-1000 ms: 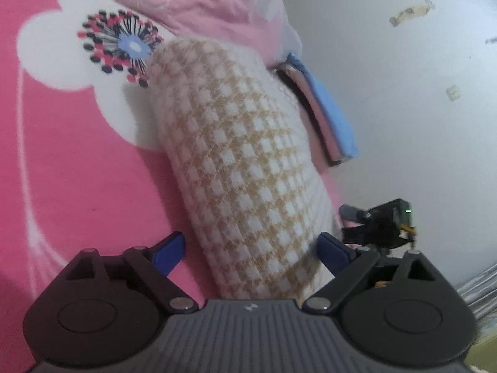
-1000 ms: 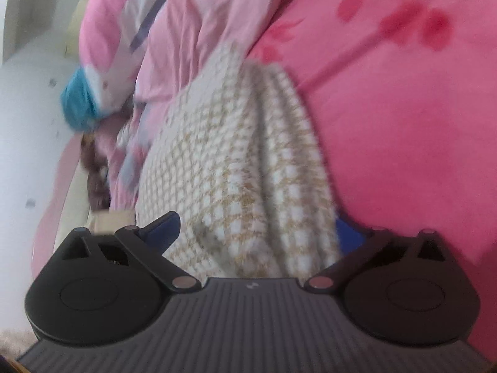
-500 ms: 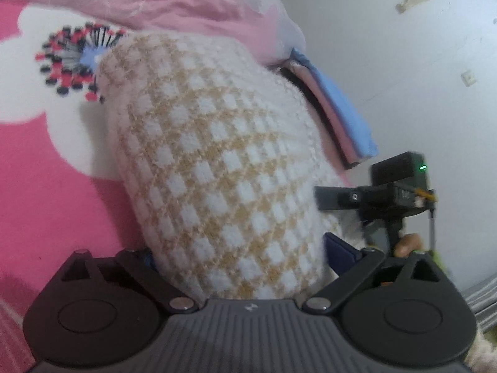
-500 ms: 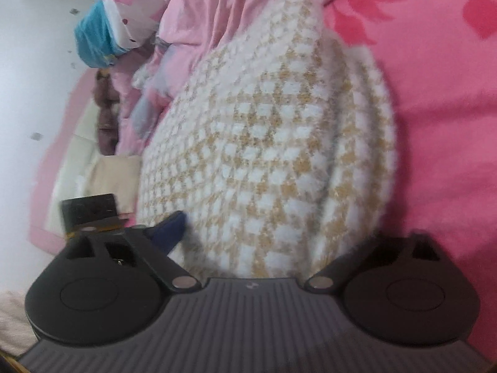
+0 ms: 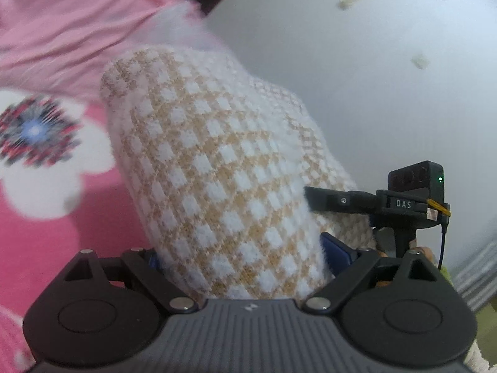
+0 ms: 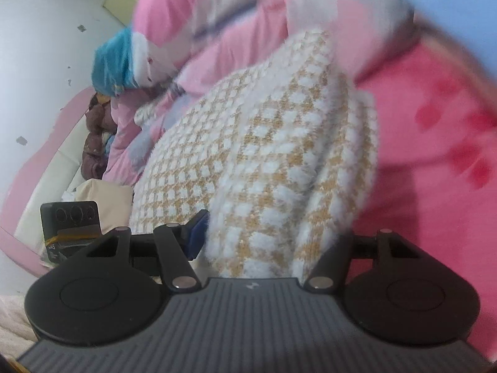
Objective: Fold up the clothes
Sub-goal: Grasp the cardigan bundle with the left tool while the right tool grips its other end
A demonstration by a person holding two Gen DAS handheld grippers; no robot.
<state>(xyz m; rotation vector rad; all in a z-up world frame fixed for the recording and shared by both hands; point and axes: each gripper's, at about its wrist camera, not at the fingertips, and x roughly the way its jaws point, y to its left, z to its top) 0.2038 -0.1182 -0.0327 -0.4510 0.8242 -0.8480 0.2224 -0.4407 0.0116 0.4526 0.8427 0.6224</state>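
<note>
A folded fluffy garment in white and tan checks hangs lifted above the pink bed sheet. My left gripper is shut on its near end, the blue pads sunk into the pile. In the right wrist view the same garment fills the gap of my right gripper. Its jaws are closing, and the one blue pad that shows presses the fabric while the other is hidden. Each gripper shows in the other's view, the right one and the left one, at opposite ends of the garment.
A white flower print marks the sheet at left. Crumpled pink bedding lies behind, with a blue plush item and a dark red garment by the pink headboard. A white wall is at right.
Both grippers went from wide open around the garment to closed on it. They rose, and the garment came up off the sheet with them.
</note>
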